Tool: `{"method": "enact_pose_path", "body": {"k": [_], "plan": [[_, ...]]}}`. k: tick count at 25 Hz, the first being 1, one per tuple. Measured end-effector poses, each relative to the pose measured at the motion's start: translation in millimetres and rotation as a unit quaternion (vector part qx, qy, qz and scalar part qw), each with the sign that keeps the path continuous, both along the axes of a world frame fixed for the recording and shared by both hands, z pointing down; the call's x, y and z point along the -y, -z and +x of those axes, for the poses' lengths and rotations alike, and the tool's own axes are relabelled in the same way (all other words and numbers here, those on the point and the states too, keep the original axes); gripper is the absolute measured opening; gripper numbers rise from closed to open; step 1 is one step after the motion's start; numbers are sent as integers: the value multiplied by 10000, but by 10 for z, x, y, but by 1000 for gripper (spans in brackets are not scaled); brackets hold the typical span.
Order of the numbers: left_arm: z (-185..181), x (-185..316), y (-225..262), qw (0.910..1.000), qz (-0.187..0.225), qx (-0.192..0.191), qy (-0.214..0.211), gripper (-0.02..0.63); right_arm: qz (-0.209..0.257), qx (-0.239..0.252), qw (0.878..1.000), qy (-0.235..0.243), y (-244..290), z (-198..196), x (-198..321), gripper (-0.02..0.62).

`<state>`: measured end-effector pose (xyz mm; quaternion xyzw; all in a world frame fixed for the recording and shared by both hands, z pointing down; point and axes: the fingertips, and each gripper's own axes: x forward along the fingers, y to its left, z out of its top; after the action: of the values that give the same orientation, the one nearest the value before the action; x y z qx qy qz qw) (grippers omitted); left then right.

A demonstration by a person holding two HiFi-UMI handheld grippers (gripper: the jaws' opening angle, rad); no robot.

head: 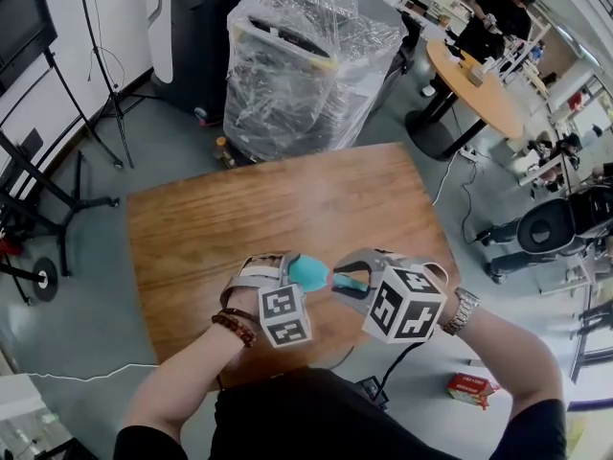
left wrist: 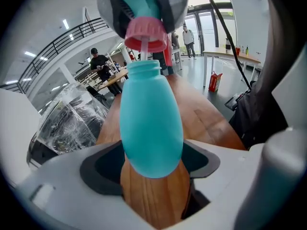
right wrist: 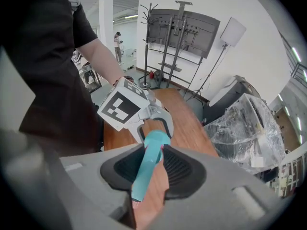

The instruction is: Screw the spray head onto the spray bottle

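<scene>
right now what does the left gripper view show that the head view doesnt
Only the left gripper view: the pink collar of the spray head, its tube reaching the open threaded neck of the spray bottle, not yet screwed on. Only the head view: both marker cubes and a wristwatch. Both: the teal bottle, wooden table, plastic-wrapped machine.

We look steeply down onto the worktop (head: 192,228). Cameras just behind the fingers (left wrist: 100,171) face each other, sharing it.
</scene>
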<state>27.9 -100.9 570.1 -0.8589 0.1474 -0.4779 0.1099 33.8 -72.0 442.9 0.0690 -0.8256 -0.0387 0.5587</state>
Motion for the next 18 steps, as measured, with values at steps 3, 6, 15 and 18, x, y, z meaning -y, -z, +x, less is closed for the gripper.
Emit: {"method": "enact_pose_path", "body": {"k": [3,6,15,18], "plan": [[11,-13,106,10000,51,12,-41,397,18,-5,10000,40,7,-5,2,117],[8,-23,160,9999,68,33,-67,397,12,19,10000,61,26,-13,5,117],[-47,-55,193,9998,87,165,-113,396,-40,87,9999,131,73,-66,-46,117],[-42,-67,215,9996,129,221,-150,396,-45,92,9998,162,84,-70,-65,117]]}}
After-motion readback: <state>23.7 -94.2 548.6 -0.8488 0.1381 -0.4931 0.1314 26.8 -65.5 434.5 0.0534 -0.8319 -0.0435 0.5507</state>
